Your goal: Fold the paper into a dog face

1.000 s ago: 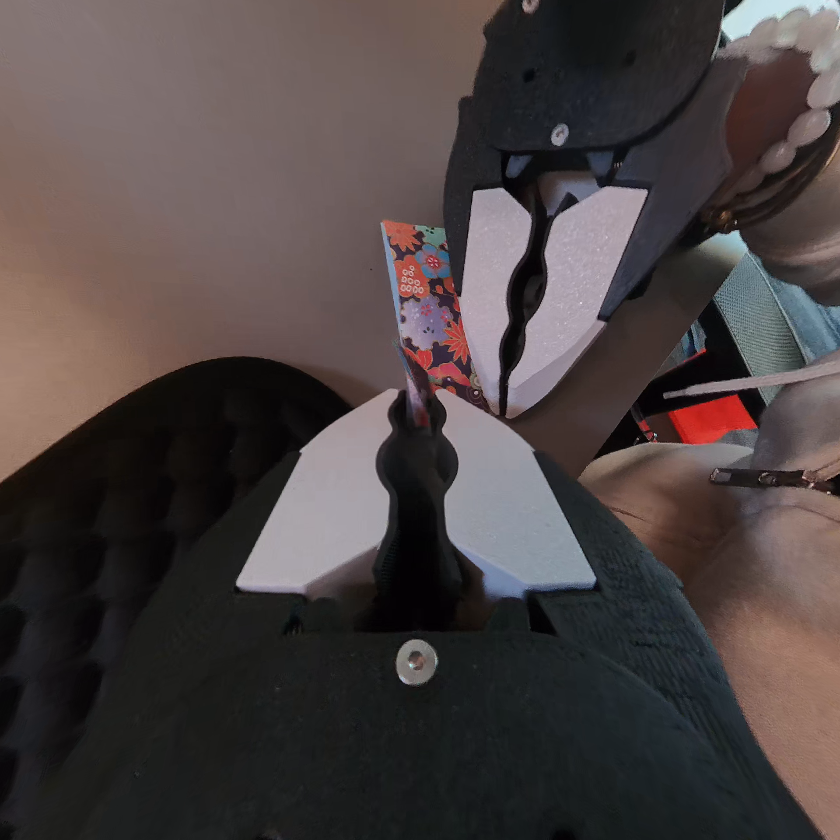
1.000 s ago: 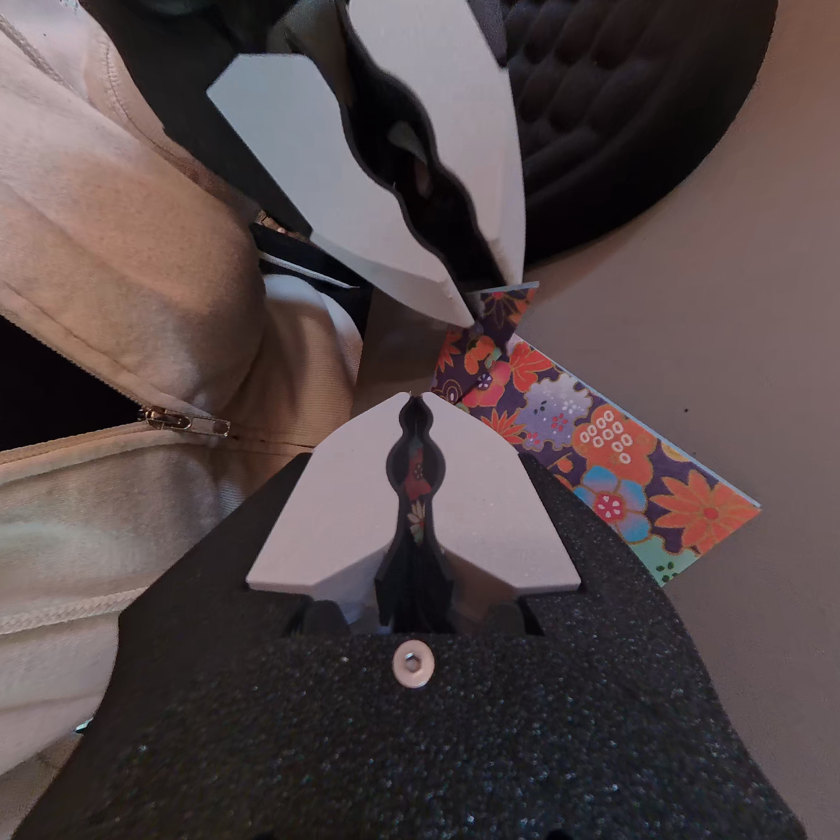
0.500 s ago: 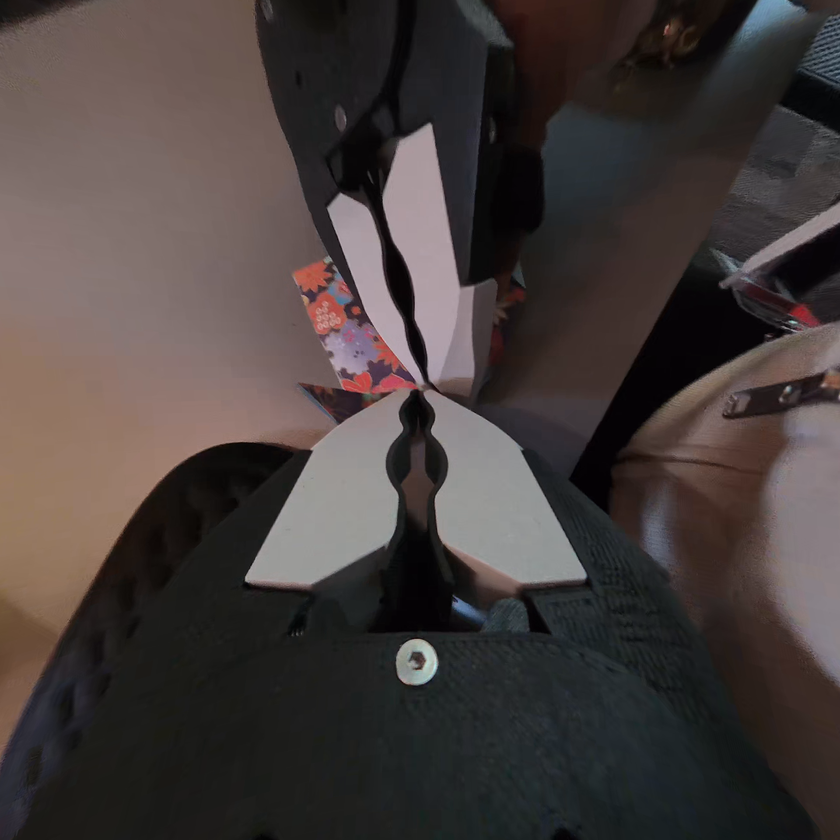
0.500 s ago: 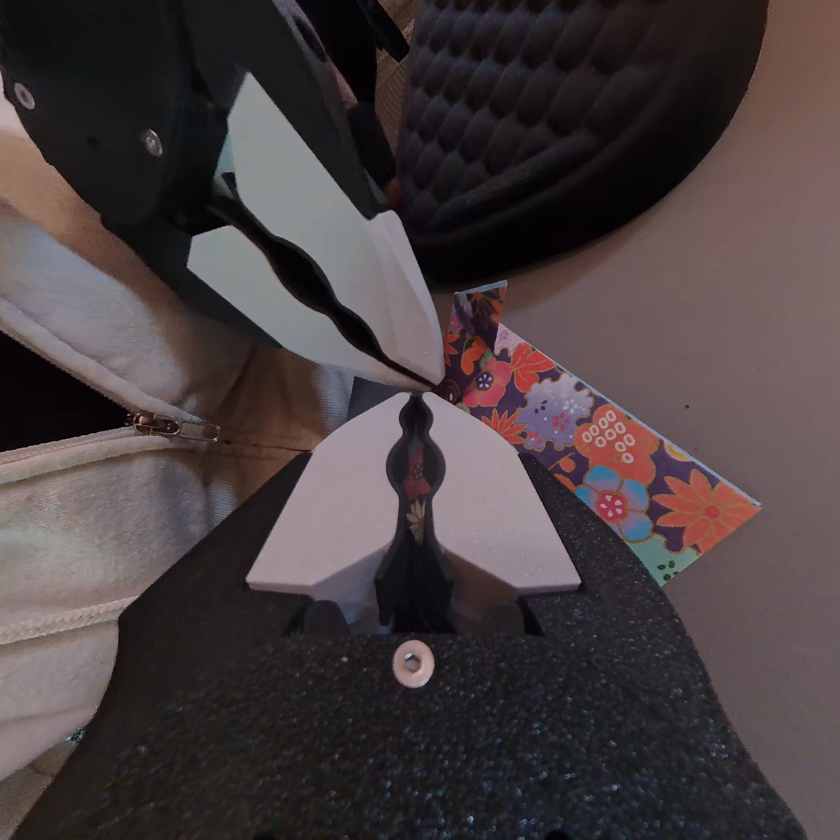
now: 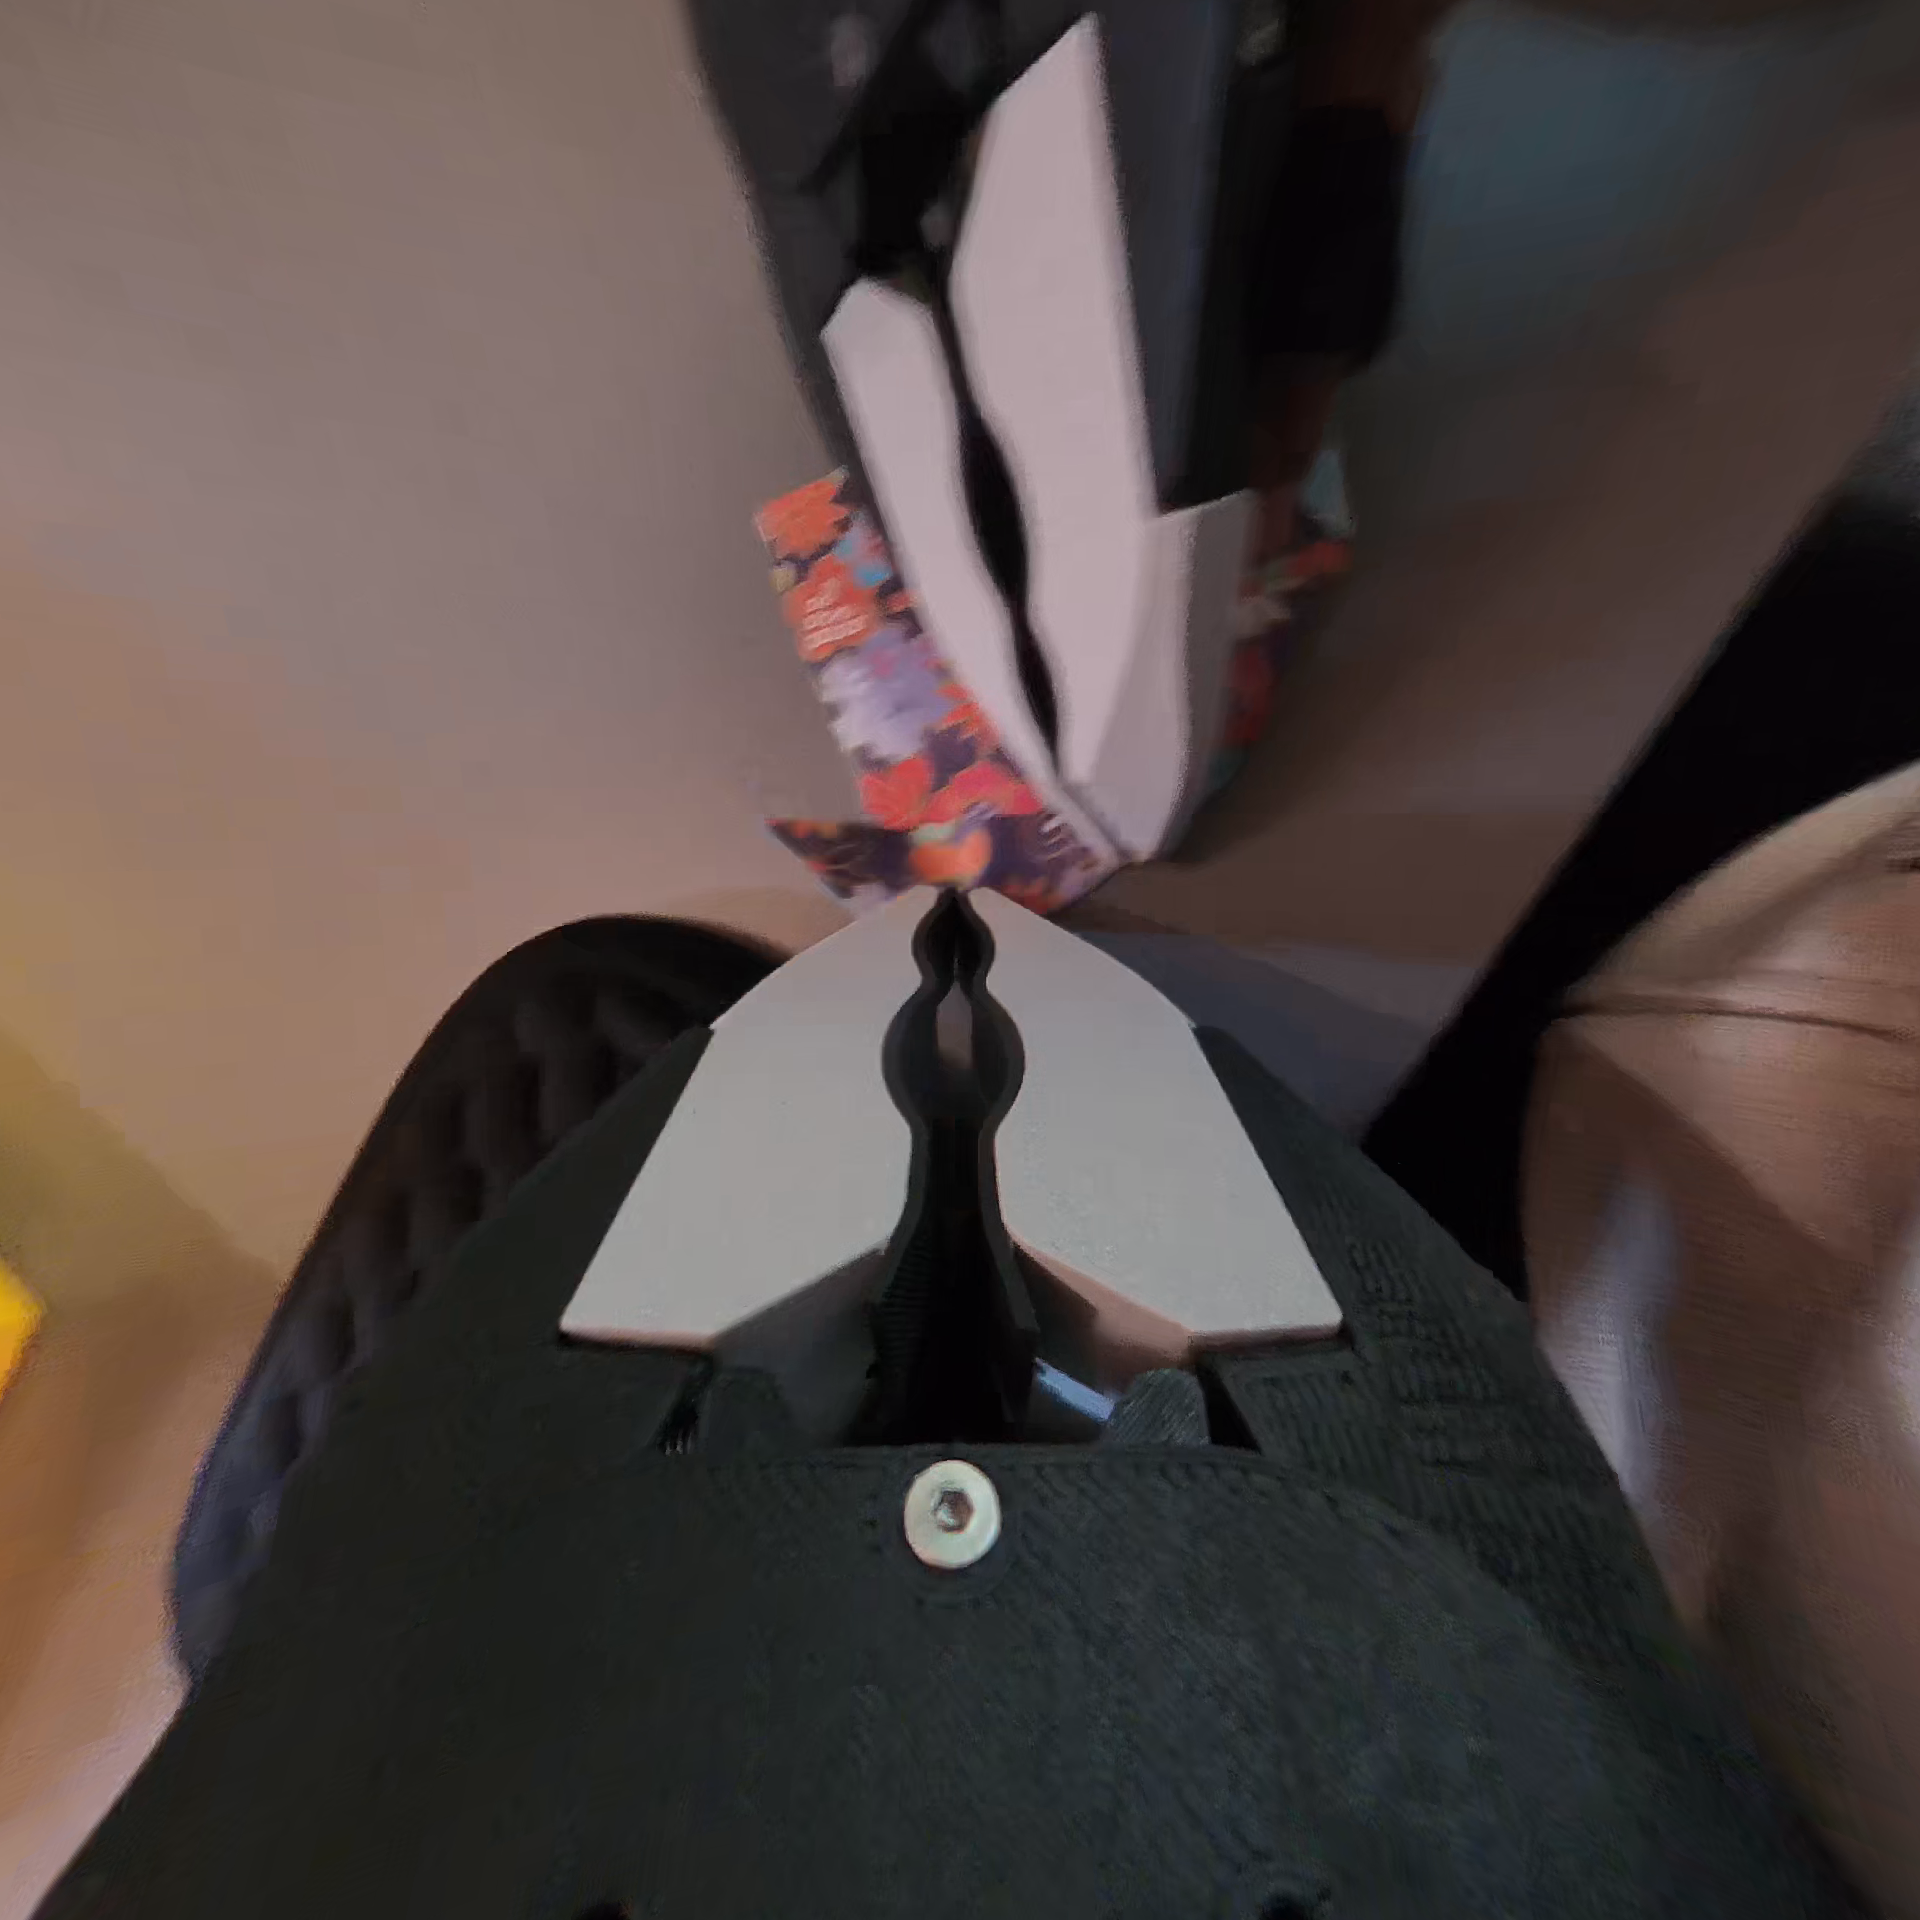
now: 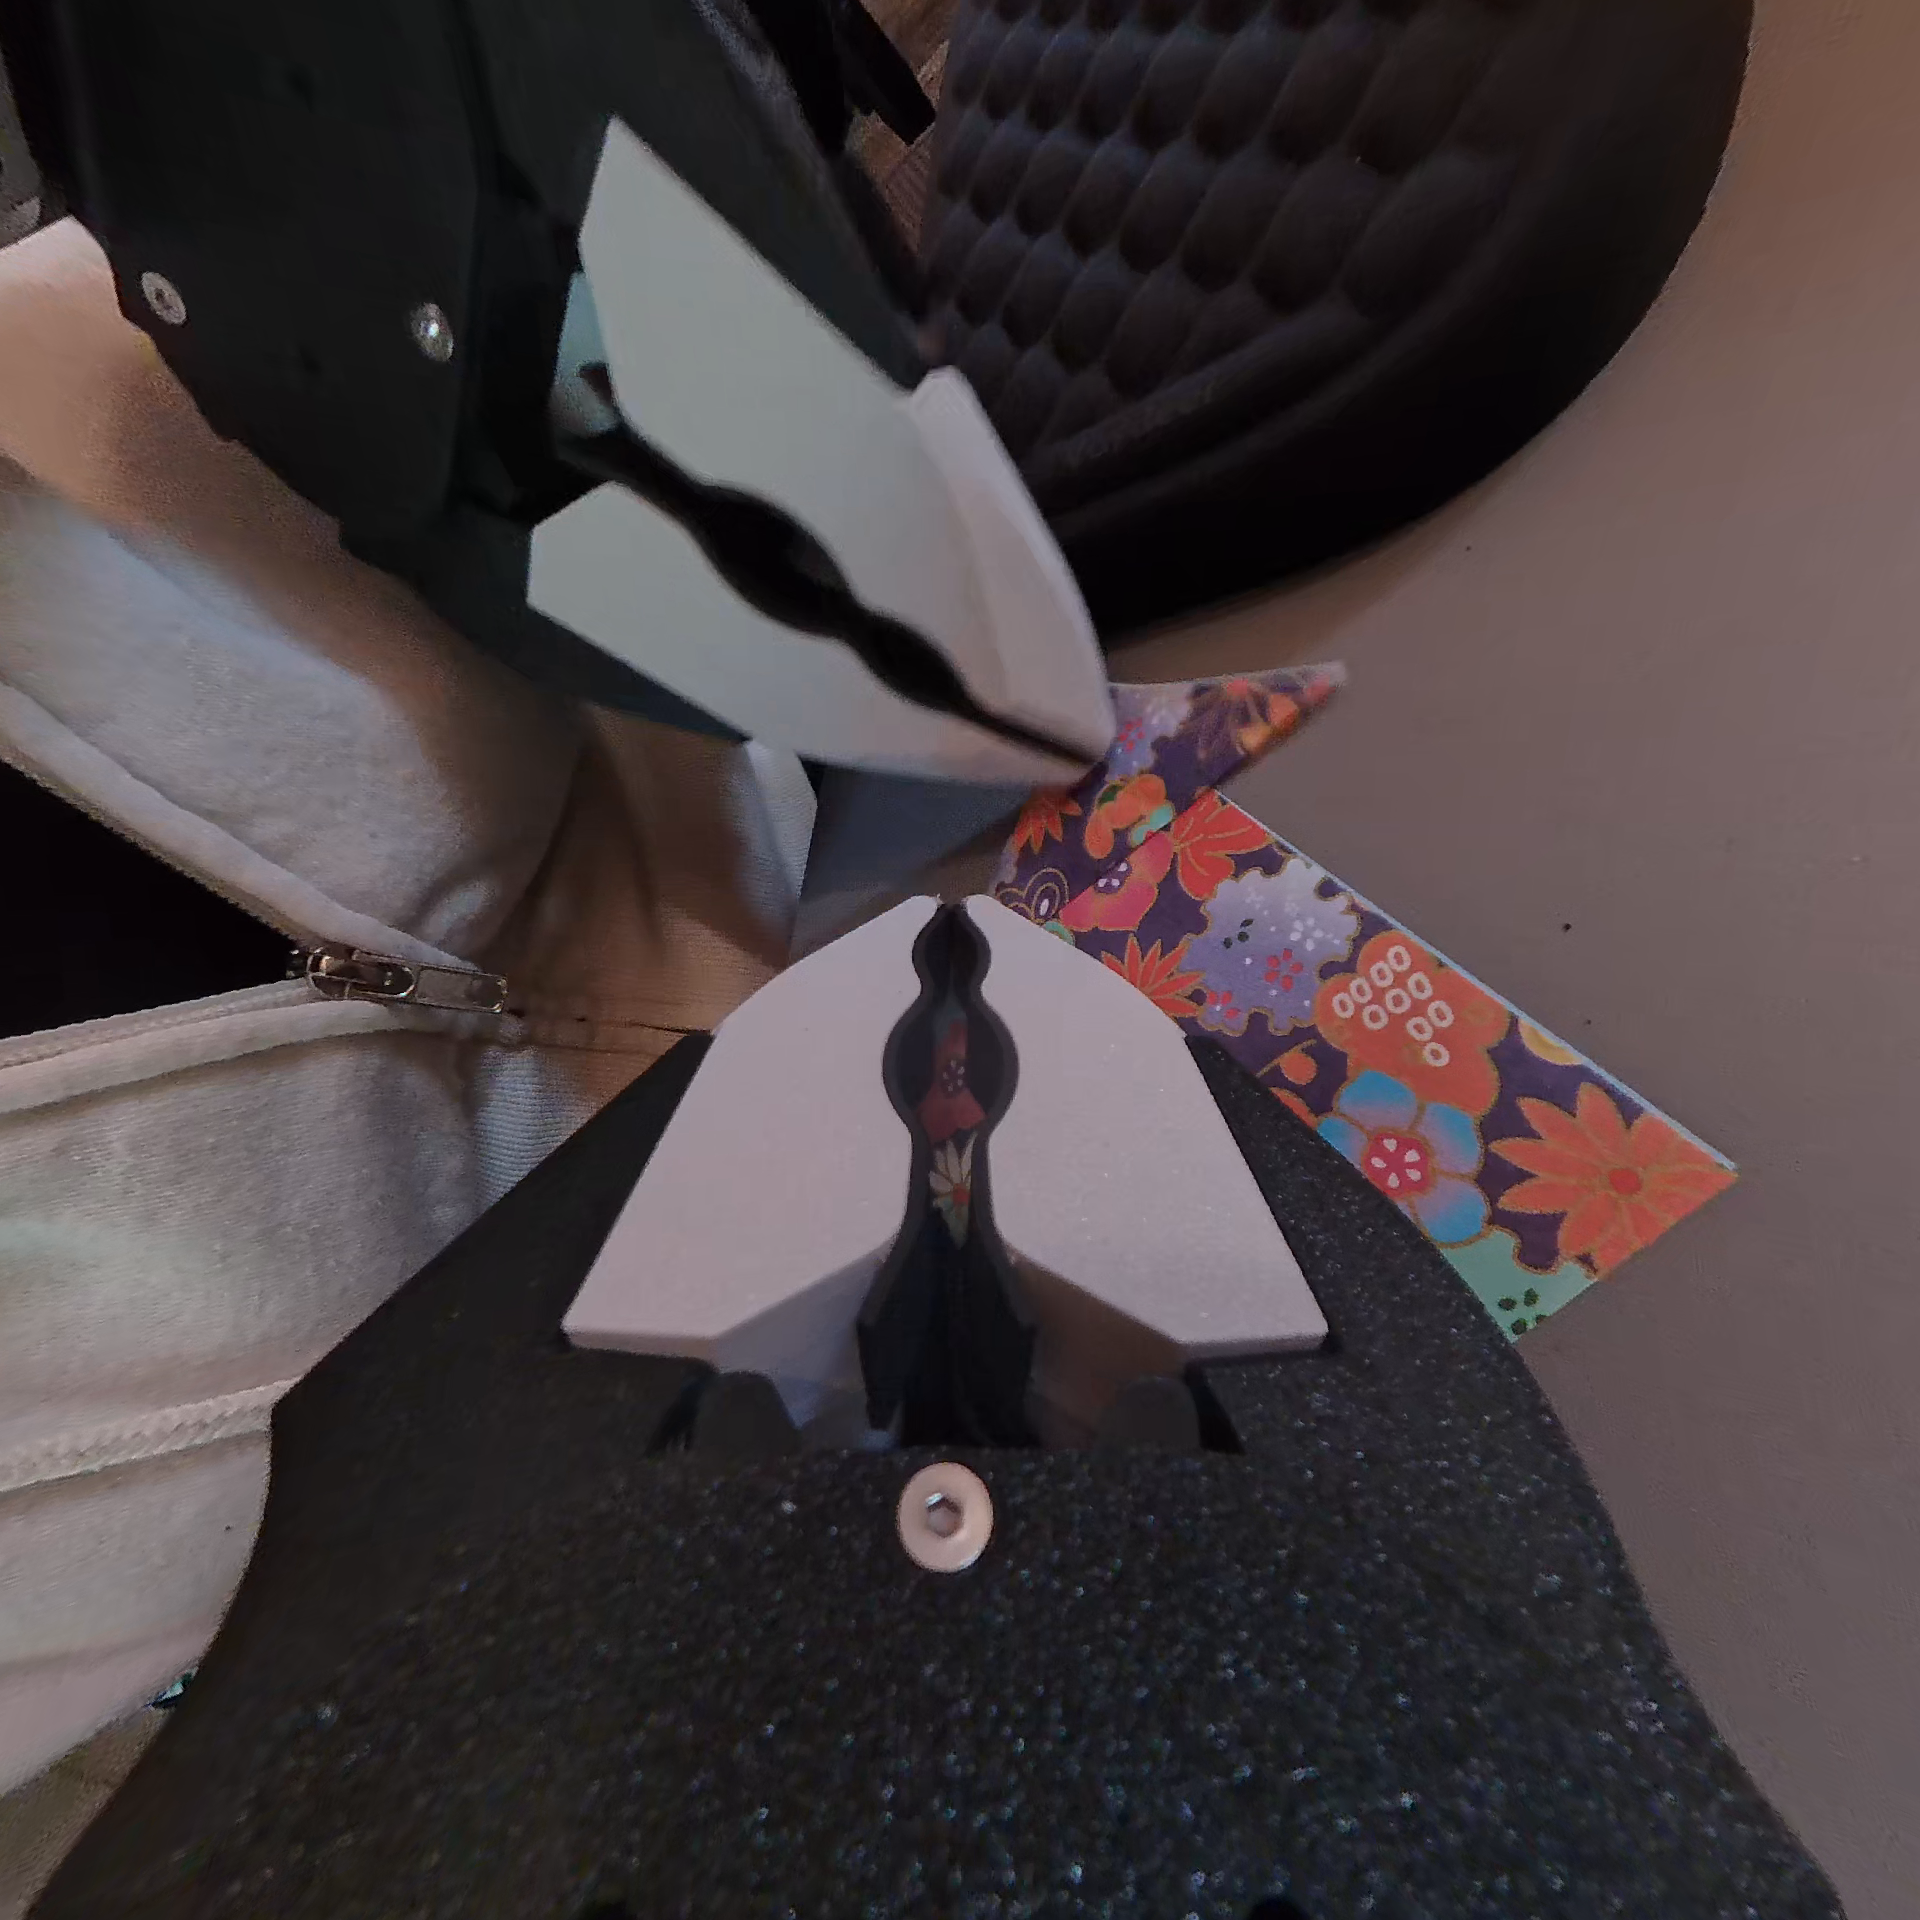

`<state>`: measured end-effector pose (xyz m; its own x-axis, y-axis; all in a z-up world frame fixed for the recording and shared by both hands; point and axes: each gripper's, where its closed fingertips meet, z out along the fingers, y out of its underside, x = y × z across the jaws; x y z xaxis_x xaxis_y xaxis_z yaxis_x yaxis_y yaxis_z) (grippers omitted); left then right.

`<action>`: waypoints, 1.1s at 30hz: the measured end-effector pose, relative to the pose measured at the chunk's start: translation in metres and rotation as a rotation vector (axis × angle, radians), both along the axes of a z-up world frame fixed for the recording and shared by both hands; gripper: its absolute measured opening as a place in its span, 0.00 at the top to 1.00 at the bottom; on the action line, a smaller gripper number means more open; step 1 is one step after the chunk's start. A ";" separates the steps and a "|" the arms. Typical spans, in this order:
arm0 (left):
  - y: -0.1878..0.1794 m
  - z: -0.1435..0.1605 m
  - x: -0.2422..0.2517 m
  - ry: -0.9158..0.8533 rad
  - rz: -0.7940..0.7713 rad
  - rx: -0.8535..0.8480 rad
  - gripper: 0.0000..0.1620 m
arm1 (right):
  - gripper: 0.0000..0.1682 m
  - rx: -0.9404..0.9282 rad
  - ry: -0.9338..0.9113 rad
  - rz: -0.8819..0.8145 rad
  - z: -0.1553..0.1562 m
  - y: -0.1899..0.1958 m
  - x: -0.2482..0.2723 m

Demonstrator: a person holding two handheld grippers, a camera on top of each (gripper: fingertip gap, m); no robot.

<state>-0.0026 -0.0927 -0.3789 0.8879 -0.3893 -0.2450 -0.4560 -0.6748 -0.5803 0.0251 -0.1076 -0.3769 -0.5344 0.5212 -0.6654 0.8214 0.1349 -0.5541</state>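
The floral patterned paper (image 6: 1382,1029) lies on the beige table (image 6: 1662,675), partly folded, with a small corner flap (image 6: 1247,717) raised. My right gripper (image 6: 951,906) is shut on the paper's near edge; the pattern shows in the gap between its fingers. My left gripper (image 6: 1101,746) comes in from the upper left and is shut on the flap at its tip. In the blurred left wrist view, my left gripper (image 5: 951,914) pinches the flap (image 5: 883,857), and the right gripper (image 5: 1101,831) stands on the paper (image 5: 883,686) just behind.
A black quilted pad (image 6: 1299,260) lies on the table behind the paper and also shows in the left wrist view (image 5: 488,1101). A person's light zipped jacket (image 6: 260,1143) is close on the left. The table's edge (image 5: 1558,862) runs on the right. Something yellow (image 5: 16,1340) is at far left. Less than 4 cm separates the two grippers' tips.
My left gripper has swung round and lowered, and the flap it pinches now sticks out sideways instead of standing up. My right gripper and the main sheet have stayed in place.
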 end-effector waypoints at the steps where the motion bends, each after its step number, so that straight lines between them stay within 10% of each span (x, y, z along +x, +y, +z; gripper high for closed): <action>1: -0.001 0.000 -0.006 0.019 0.011 -0.011 1.00 | 1.00 0.000 0.000 0.000 0.000 0.000 0.000; 33: 0.018 -0.001 0.015 0.096 -0.197 0.035 1.00 | 1.00 0.010 -0.031 -0.037 -0.001 0.020 0.015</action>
<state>0.0125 -0.0746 -0.3797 0.7676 -0.5426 -0.3411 -0.6311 -0.5472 -0.5499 0.0402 -0.0879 -0.3779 -0.4941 0.5468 -0.6759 0.8426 0.1098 -0.5272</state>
